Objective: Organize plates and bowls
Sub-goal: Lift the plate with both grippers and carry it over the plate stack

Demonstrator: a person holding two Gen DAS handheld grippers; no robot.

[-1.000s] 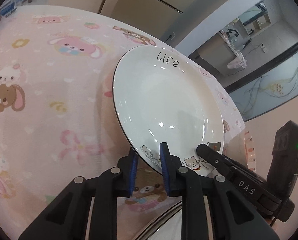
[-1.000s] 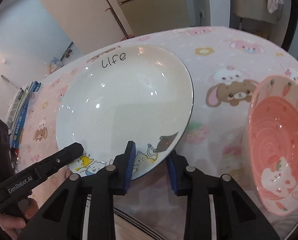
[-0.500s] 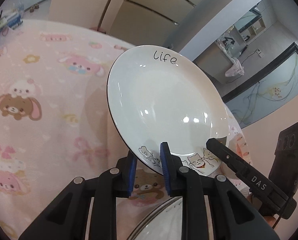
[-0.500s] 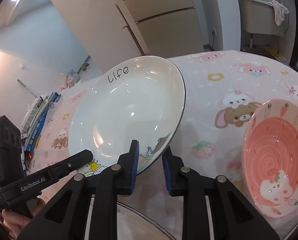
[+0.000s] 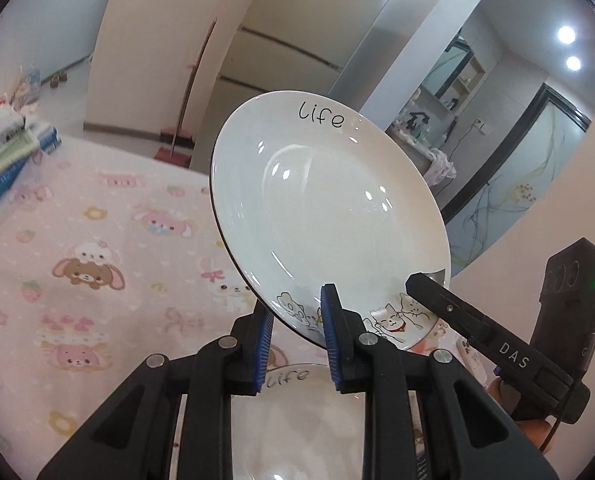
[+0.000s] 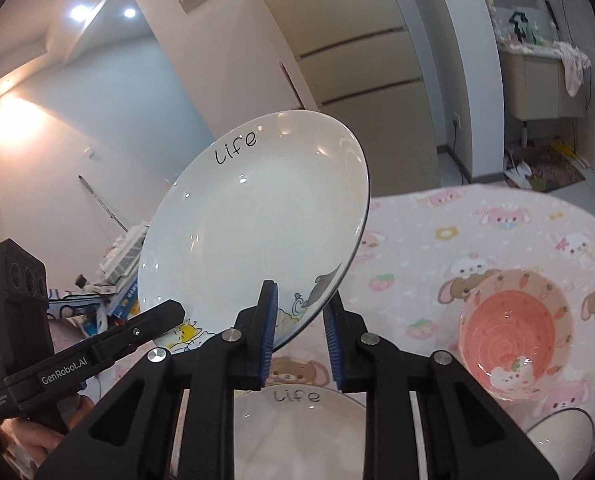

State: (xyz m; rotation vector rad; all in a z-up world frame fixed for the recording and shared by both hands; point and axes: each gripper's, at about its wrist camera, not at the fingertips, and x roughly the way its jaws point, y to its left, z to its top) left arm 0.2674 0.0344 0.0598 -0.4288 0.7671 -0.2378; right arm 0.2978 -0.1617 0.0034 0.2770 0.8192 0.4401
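A white plate (image 5: 329, 216) marked "life", with cat drawings on its near rim, is held tilted up above the table. My left gripper (image 5: 297, 320) is shut on its near rim. My right gripper (image 6: 299, 320) is shut on the same plate (image 6: 253, 232) beside it. Each gripper shows in the other's view: the right one (image 5: 477, 328), the left one (image 6: 109, 344). A second white "life" plate (image 5: 297, 420) lies on the table right below; it also shows in the right wrist view (image 6: 297, 428). A pink strawberry bowl (image 6: 515, 328) sits to the right.
The table has a pink cartoon-animal cloth (image 5: 77, 272). A stack of books (image 5: 5, 156) lies at the far left edge. A white rimmed dish (image 6: 561, 436) shows partly at the lower right. A broom (image 5: 181, 120) leans on the wall behind.
Both grippers have lifted the plate and tipped it more upright, away from the cloth. The second "life" plate beneath has come into view.
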